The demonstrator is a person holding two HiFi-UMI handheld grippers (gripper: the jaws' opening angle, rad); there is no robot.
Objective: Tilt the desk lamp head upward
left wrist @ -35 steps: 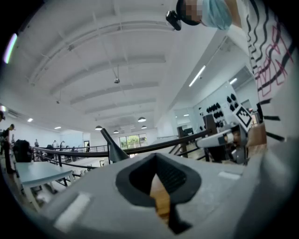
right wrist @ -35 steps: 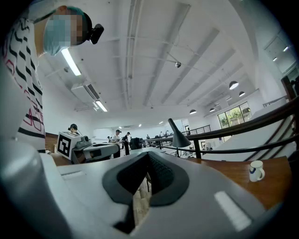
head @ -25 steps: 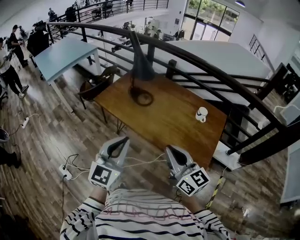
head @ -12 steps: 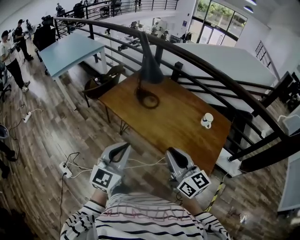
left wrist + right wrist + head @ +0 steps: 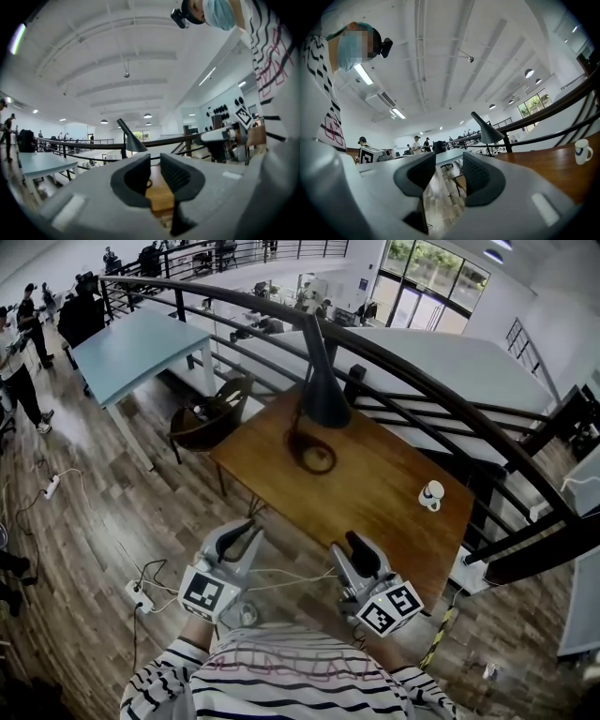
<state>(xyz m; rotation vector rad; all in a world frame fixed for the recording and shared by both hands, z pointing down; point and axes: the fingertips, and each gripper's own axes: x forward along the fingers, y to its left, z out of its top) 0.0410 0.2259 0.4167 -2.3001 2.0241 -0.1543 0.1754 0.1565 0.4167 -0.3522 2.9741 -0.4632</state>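
Approach stage. Left gripper (image 5: pixel 242 536) and right gripper (image 5: pixel 360 551) held level before body, short of near table (image 5: pixel 375 491) edge, both aimed toward lamp (image 5: pixel 324 397). Jaws of both have just been opening, left narrowly, right wider; nothing between either pair, probably readying for grasp. Lamp stands at table's far side, just before railing (image 5: pixel 441 381), cone head sloping downward. Bare tabletop gives clear reach. Mug (image 5: pixel 431 495) well apart, near right edge. Railing limits room behind lamp.
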